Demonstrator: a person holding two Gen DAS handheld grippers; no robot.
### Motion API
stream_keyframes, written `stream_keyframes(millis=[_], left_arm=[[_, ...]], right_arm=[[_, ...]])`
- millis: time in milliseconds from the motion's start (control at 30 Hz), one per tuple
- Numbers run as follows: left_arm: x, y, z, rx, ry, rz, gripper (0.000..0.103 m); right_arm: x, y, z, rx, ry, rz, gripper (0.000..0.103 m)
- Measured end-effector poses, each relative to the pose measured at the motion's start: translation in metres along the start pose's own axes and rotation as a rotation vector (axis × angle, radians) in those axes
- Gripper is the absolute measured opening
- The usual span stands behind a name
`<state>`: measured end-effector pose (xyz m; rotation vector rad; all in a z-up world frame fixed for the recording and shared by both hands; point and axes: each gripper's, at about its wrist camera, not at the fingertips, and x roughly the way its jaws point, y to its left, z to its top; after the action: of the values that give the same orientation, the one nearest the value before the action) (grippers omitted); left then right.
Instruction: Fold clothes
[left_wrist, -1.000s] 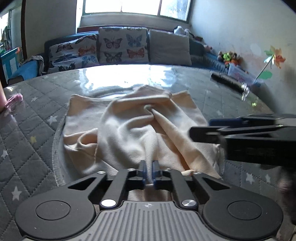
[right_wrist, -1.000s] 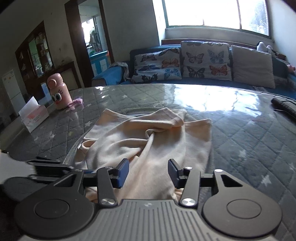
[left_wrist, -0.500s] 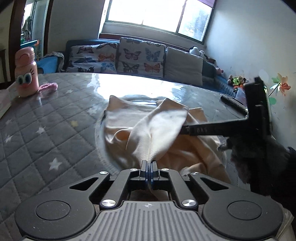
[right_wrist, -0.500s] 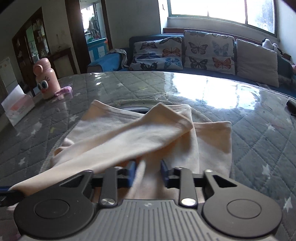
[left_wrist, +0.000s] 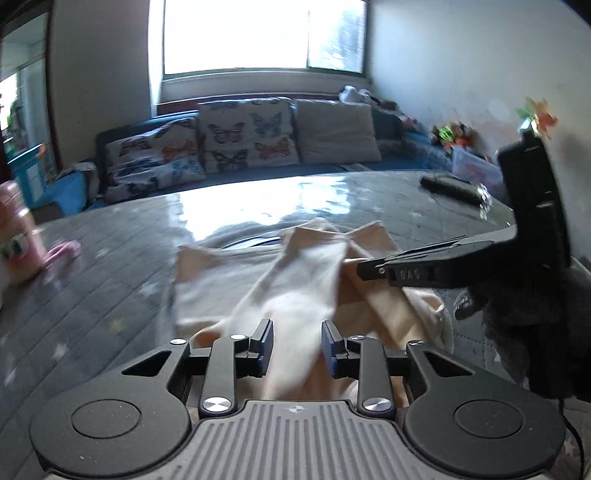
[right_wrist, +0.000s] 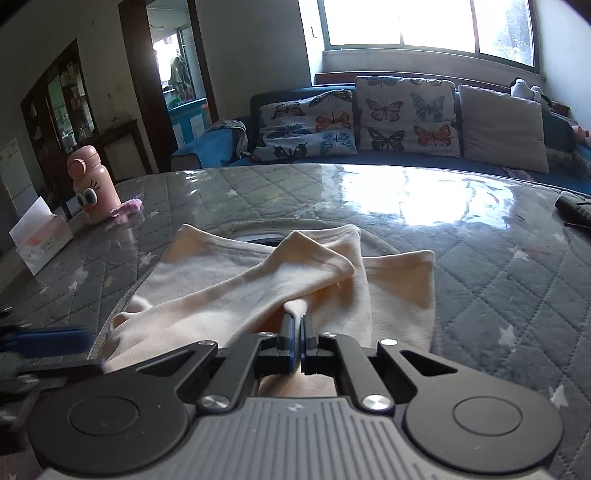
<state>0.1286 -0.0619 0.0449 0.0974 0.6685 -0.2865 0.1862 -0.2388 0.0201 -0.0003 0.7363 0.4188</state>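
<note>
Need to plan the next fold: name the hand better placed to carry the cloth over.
Right: its tongs are shut on the cream fabric garment; the left tongs have just opened, fabric loose between them.

A quilted grey table cover (right_wrist: 498, 280) with a star print lay under a glossy clear sheet that reflected the window (right_wrist: 424, 22). At ten o'clock in the right wrist view, a pink bottle (right_wrist: 92, 184) with cartoon eyes stood upright, a small pink item (right_wrist: 127, 209) just beside its base. A tissue box (right_wrist: 40, 240) sat at nine o'clock. A dark flat object (right_wrist: 574, 210) lay at three o'clock, near the table edge. Behind the table stood a blue sofa (right_wrist: 207, 147) bearing butterfly-print cushions (right_wrist: 406, 114) and a plain beige cushion (right_wrist: 502, 129). A paper pinwheel (left_wrist: 539, 118) showed at two o'clock in the left wrist view.
</note>
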Motion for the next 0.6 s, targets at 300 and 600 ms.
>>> stream_keyframes(millis=[300,600], left_arm=[[0.076,-0.019,0.022,0.046,0.085,0.002,0.031],[0.103,-0.017,0.020,0.073,0.130,-0.024,0.025]], right_arm=[[0.005,-0.009,-0.001,-0.010,0.026,0.027,0.002],[0.018,-0.024,0.002,0.025,0.057,0.076,0.004]])
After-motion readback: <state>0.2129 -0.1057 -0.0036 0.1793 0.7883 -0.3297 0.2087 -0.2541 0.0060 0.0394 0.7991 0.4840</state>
